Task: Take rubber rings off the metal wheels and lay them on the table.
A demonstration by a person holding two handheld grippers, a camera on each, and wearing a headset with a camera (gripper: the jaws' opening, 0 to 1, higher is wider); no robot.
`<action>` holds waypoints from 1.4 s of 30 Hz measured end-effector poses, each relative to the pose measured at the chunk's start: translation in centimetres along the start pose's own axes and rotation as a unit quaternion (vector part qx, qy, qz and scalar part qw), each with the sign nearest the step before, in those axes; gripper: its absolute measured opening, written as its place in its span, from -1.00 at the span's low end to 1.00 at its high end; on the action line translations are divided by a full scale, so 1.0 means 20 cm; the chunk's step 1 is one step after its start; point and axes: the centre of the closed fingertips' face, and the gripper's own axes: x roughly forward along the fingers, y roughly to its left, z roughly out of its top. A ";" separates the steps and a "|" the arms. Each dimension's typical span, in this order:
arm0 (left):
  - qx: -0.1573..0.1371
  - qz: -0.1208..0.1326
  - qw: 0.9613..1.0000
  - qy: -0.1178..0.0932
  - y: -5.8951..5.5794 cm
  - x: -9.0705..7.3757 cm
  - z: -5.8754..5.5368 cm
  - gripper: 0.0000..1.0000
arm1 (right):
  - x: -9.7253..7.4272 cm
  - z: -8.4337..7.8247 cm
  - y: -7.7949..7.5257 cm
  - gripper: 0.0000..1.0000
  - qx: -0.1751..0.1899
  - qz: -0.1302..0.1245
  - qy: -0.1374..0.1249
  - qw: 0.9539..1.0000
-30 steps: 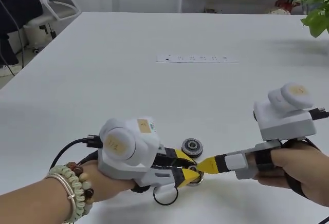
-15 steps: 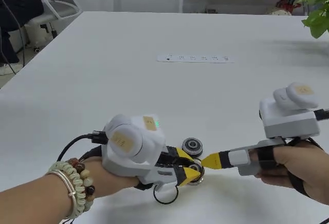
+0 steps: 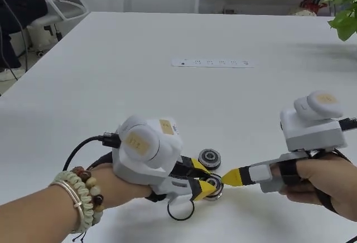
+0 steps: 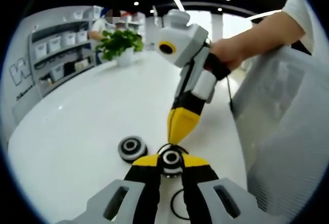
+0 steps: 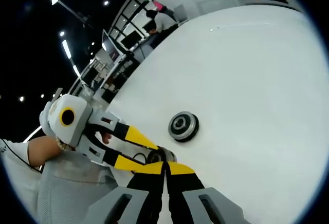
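Note:
My left gripper (image 3: 208, 180) (image 4: 170, 162) is shut on a small metal wheel (image 3: 214, 186) (image 4: 170, 160) (image 5: 158, 156), held just above the white table. My right gripper (image 3: 223, 178) (image 5: 164, 166) comes in from the right with its yellow tips together at the wheel's rim. They pinch the thin black rubber ring (image 4: 171, 146), which is drawn a little off the wheel. A second wheel (image 3: 209, 157) (image 4: 132, 148) (image 5: 183, 126) with its ring on lies flat just beyond. One loose rubber ring (image 3: 180, 210) (image 4: 177, 207) lies on the table under the left gripper.
A white power strip (image 3: 212, 63) lies mid-table. An office chair (image 3: 58, 0) and a seated person are at the far left, and a green plant (image 3: 345, 14) is at the far right. A black cable (image 3: 78, 156) trails from the left gripper.
My right gripper has drawn back slightly to the right, away from the wheel. The left gripper has kept its hold on the wheel, shifting only a little.

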 end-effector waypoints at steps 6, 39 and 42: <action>-0.005 -0.002 1.000 -0.020 0.00 -0.02 0.07 -0.57 | 0.00 0.00 -0.01 -1.00 0.007 -0.005 0.000 1.000; 0.020 0.026 0.998 -0.062 -0.02 -0.35 0.33 0.26 | -0.04 0.04 -0.03 -1.00 -0.004 -0.022 -0.010 1.000; -0.009 0.035 0.997 -0.063 -0.01 -0.45 0.33 0.35 | -0.04 0.05 -0.02 -1.00 -0.007 -0.020 -0.011 1.000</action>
